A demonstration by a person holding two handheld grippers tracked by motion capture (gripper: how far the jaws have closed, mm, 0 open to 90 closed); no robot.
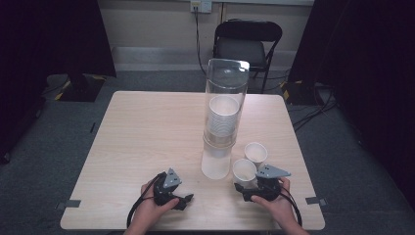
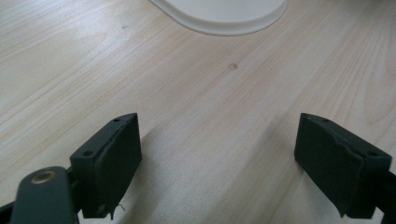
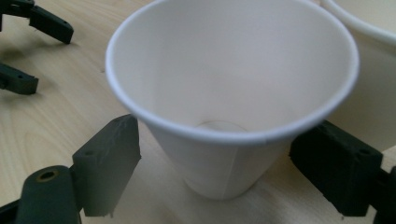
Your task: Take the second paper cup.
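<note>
right gripper point(image 3: 215, 163) low at table's point(image 1: 147, 147) near right edge, jaws apart around nearer paper cup point(image 3: 229, 93), pads clear of its wall. cup upright, white, plain, no print. second cup point(image 1: 255, 152) just behind. left gripper point(image 2: 219, 163) wide, nothing between, near clear cup dispenser point(image 1: 222, 117).

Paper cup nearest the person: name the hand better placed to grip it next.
Right. Its tongs already straddle the paper cup, open, with gaps beside it. The left tongs stand open over bare table.
</note>
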